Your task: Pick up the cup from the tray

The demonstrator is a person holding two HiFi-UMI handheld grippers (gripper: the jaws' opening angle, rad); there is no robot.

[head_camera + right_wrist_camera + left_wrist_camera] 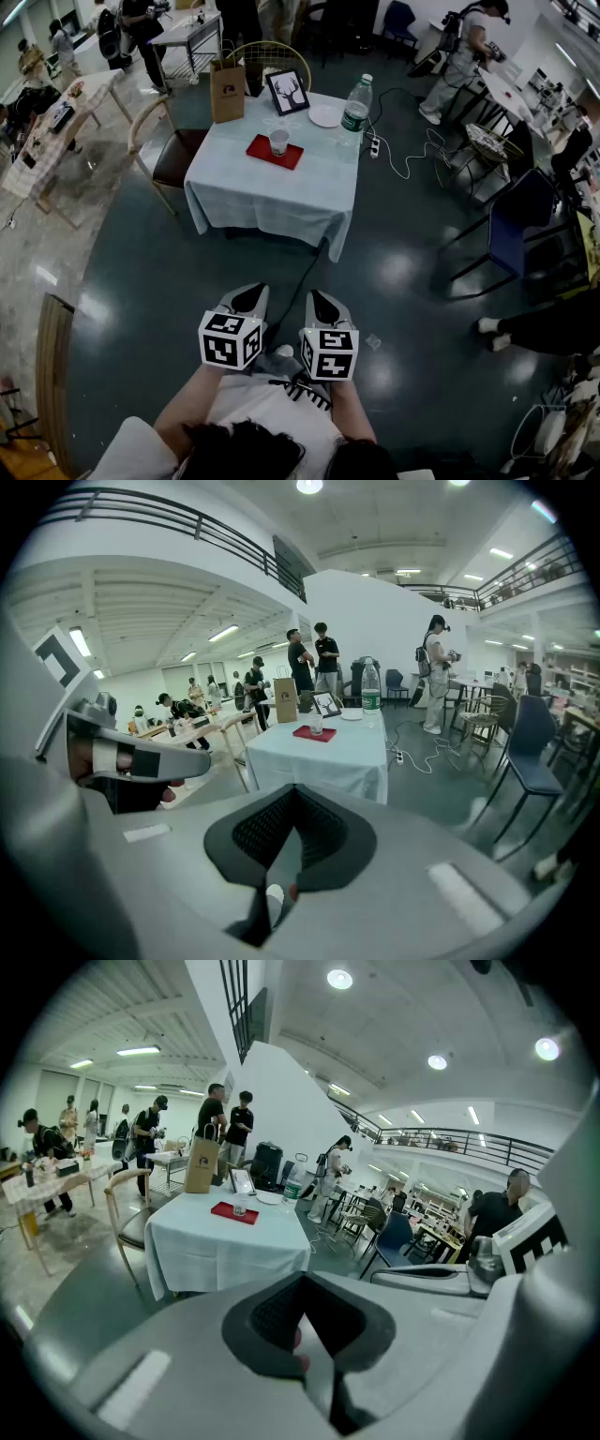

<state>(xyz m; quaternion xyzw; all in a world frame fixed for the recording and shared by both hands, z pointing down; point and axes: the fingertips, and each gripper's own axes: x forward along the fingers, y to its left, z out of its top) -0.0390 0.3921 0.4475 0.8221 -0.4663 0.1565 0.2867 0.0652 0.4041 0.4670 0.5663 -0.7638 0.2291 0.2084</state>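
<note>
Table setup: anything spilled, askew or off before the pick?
Nothing stands out. The cup stands upright on the red tray, and no spill shows on the tablecloth. The bottle, picture frame and paper bag stand upright too. Only note: a power strip and loose cables lie on the floor nearby.

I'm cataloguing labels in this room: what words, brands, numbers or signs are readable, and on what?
No text is readable.
Brown paper bag: dark logo, too small to read.
Clear plastic water bottle: green label, print blurred.
Black-framed picture: antlered deer drawing, no words.
Red flat tray and clear cup: no print visible.
</note>
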